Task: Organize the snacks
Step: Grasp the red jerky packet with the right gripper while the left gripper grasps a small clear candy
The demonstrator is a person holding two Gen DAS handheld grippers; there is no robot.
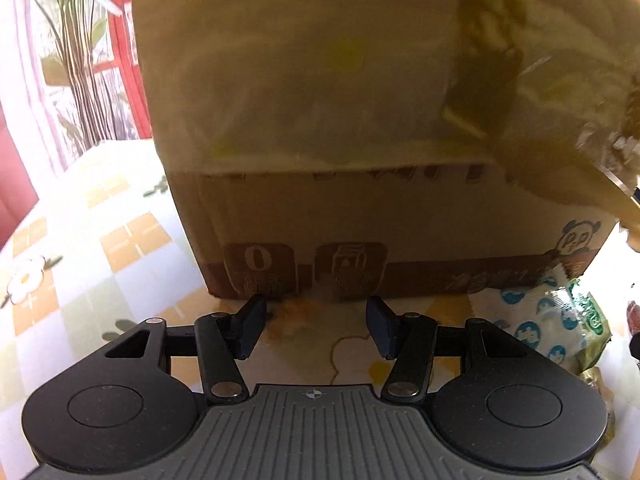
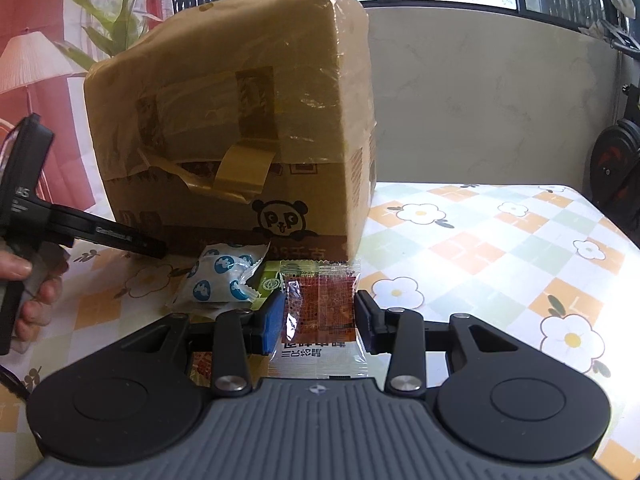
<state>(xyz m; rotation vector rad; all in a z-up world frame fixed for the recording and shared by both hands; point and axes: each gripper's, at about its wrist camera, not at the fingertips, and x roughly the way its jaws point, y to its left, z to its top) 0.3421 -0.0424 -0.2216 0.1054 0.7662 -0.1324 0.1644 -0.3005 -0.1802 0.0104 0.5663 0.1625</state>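
Left wrist view: left gripper (image 1: 316,326) stood with its jaws apart, empty, low over the floral tablecloth (image 1: 120,240), facing the cardboard box (image 1: 360,216). A blue-dotted white packet (image 1: 532,320) lay to its right by the box's foot.

Right wrist view: right gripper (image 2: 320,320) had its jaws either side of a red sachet (image 2: 320,308) lying flat just before the box; whether they pressed it, I could not tell. The sachet looked light, thin and crinkly, likely slippery; best pinched across its middle.

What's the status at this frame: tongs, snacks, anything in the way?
Left tongs open, empty, facing the cardboard box. Right tongs open, straddling the red snack packet, not clamped. White-and-blue packet lies beside it; box close behind.
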